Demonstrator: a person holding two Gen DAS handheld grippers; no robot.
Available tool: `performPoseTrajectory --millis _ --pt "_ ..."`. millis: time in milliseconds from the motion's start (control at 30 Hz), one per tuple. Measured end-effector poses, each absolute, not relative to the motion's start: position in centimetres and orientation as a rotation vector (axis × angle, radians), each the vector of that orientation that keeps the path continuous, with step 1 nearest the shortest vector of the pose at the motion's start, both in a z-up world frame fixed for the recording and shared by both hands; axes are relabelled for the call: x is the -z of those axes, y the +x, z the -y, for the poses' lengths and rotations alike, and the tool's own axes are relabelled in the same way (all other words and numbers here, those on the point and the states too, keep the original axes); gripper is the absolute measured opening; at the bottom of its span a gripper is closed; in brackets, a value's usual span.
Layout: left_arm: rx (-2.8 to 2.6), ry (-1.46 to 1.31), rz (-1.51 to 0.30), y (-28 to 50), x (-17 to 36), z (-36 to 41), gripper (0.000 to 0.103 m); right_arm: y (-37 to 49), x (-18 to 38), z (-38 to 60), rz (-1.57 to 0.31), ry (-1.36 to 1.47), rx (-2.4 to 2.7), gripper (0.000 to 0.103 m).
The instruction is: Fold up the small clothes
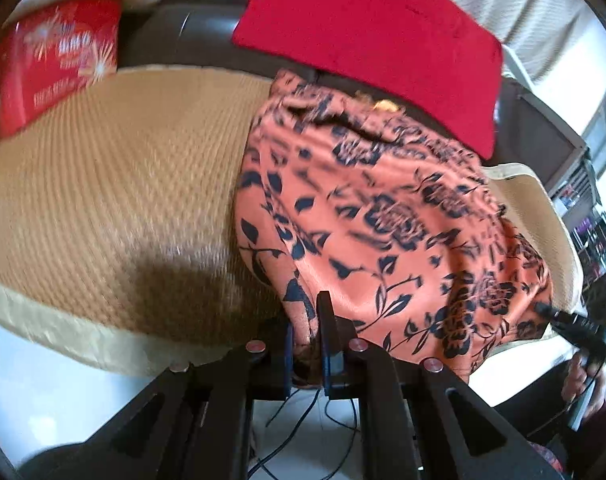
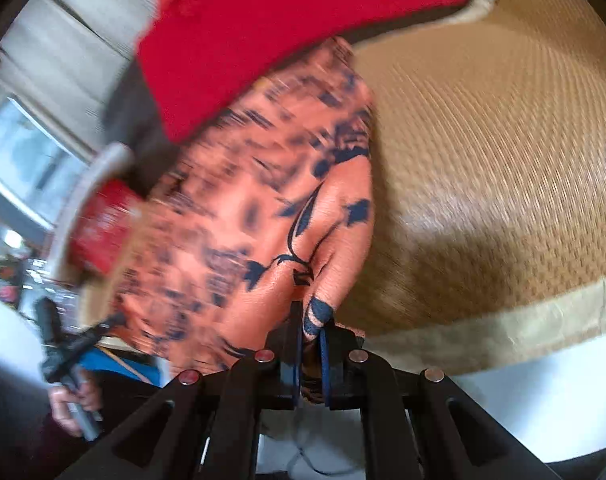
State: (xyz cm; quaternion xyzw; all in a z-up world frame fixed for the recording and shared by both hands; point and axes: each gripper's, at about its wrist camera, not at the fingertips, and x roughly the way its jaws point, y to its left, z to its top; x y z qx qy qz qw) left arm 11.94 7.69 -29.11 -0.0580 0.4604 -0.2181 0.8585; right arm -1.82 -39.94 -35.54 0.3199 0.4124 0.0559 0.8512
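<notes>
Orange floral garment [image 1: 383, 220] is pinched in left claw [image 1: 307, 344] and right claw [image 2: 311, 344].

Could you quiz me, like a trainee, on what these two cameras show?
1. True or false: both grippers grip the same floral garment.
2. What lies under it? A) woven mat B) glass table C) carpet
3. What colour is the cushion behind it?

Key: 1 true: the left gripper and the right gripper each pinch an orange edge. 2 A. 3 red.
</notes>
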Motion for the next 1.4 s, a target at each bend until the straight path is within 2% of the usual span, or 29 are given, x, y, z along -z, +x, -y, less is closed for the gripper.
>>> performPoseTrajectory --millis 167,300,433,500,600,633,667,733,800,833,867,900,967,1067,1400 --pt "0.491 -0.134 -0.914 12.1 26.1 -8.5 0.010 -2.2 32.4 39.6 -0.747 0.757 -0.220 0.008" --pt "0.481 -0.089 -0.937 12.5 26.8 -7.7 0.010 -0.7 33.7 38.4 -0.831 0.758 -0.209 0.008" --pt "0.445 -0.024 -1.045 12.8 30.0 -6.4 0.012 0.3 37.5 37.8 -0.969 0.769 -0.174 0.008" --pt "0.406 0.022 -1.087 13.0 31.3 -5.7 0.012 0.6 38.1 37.8 -1.005 0.775 -0.154 0.012" --pt "0.385 0.006 -1.129 13.6 32.2 -5.5 0.027 1.0 38.9 38.0 -1.043 0.784 -0.114 0.012" --pt "0.382 0.003 -1.133 13.6 32.3 -5.5 0.040 0.9 39.1 38.2 -1.050 0.782 -0.098 0.013" --pt "0.376 0.005 -1.138 13.7 32.6 -5.4 0.048 0.8 39.4 38.6 -1.063 0.772 -0.070 0.014" --pt "0.370 0.003 -1.160 13.9 33.3 -5.1 0.049 1.1 40.0 38.6 -1.087 0.753 -0.025 0.015" --pt "0.383 -0.038 -1.170 14.0 33.7 -5.3 0.048 1.1 40.9 38.9 -1.107 0.748 -0.003 0.016" --pt "0.391 -0.057 -1.167 14.0 33.8 -5.5 0.039 0.7 41.1 39.0 -1.113 0.749 -0.003 0.016" --pt "0.398 -0.073 -1.168 14.0 33.9 -5.8 0.017 0.7 41.4 39.0 -1.117 0.752 -0.006 0.016" --pt "0.401 -0.089 -1.175 14.1 34.1 -6.0 0.011 0.8 41.7 39.0 -1.114 0.755 -0.015 0.016" --pt "0.410 -0.111 -1.164 14.0 33.7 -6.4 0.009 0.9 41.9 38.8 -1.108 0.734 -0.036 0.015" --pt "0.458 -0.118 -1.110 13.3 31.9 -6.8 0.008 0.5 40.9 38.3 -1.078 0.740 -0.075 0.009" --pt "0.590 -0.215 -0.958 17.4 21.2 -7.6 0.007 2.4 31.2 40.6 -0.811 0.889 -0.279 0.008"
